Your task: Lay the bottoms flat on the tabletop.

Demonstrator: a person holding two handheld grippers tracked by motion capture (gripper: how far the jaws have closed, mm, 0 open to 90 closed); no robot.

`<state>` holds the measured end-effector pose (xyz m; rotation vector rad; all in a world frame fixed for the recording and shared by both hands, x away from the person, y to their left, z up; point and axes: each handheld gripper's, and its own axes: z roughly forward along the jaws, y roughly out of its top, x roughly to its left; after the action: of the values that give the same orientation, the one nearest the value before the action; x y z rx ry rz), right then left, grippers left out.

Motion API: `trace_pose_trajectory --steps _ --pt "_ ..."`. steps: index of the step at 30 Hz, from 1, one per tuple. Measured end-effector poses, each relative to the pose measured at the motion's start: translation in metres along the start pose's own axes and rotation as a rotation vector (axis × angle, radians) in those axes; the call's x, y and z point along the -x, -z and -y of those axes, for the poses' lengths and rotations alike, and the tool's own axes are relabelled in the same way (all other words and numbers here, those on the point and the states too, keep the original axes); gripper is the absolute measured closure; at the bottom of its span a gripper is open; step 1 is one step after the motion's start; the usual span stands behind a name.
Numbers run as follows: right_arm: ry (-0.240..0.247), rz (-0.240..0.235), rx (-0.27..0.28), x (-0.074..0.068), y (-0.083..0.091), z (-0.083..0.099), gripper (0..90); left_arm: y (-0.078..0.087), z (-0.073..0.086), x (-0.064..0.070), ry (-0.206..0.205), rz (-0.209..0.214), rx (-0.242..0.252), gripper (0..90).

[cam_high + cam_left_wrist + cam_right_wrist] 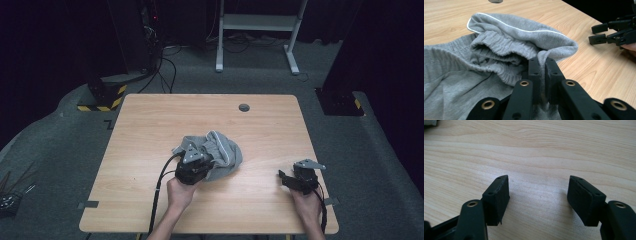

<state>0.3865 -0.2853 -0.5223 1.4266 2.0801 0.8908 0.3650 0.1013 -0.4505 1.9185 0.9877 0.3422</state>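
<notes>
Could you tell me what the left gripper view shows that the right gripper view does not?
Left gripper view alone: the grey garment, bunched, with an elastic waistband and white piping; the left gripper has its fingers shut on a fold of the cloth, and the right gripper waits farther off, apart from the cloth.

Right gripper view alone: a close look at the right gripper's spread fingers, nothing between them.

Both: the light wooden table.
</notes>
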Motion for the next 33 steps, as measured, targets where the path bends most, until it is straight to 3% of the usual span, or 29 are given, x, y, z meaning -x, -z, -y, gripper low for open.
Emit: trace_pose_trajectory --steps 1,3,5,9,13,16,20,26,32,33 --pt "0.005 -0.015 0.010 -0.005 0.003 0.001 49.3 0.001 -0.001 -0.001 -0.002 -0.003 0.005 84.9" --pt "0.024 -0.083 0.004 -0.015 0.004 0.001 51.6 0.001 -0.003 -0.002 -0.006 -0.008 0.002 84.9" --pt "0.040 -0.167 -0.002 -0.028 0.002 -0.002 50.6 0.000 -0.004 -0.003 -0.001 -0.007 0.003 84.9" --pt "0.118 -0.288 0.002 -0.063 -0.005 -0.017 46.5 0.000 -0.005 -0.003 -0.021 -0.014 -0.011 84.8" --pt "0.155 -0.369 0.010 -0.092 -0.018 -0.033 41.5 -0.001 -0.003 -0.005 -0.012 -0.017 -0.012 84.9" --pt "0.139 -0.421 0.005 -0.105 -0.027 -0.041 40.5 -0.001 -0.001 -0.006 -0.007 -0.018 -0.018 84.8" --pt "0.107 -0.458 0.001 -0.113 -0.035 -0.045 42.1 -0.001 0.001 -0.005 -0.021 -0.019 -0.031 84.8" --pt "0.127 -0.457 0.011 -0.122 -0.039 -0.050 52.1 -0.003 0.003 -0.005 -0.019 -0.011 -0.033 84.8" --pt "0.126 -0.473 -0.012 -0.118 -0.044 -0.051 75.4 0.001 0.006 -0.008 -0.019 -0.014 -0.024 84.7" --pt "0.126 -0.473 -0.012 -0.118 -0.044 -0.051 75.4 0.001 0.006 -0.008 -0.019 -0.014 -0.024 84.6"
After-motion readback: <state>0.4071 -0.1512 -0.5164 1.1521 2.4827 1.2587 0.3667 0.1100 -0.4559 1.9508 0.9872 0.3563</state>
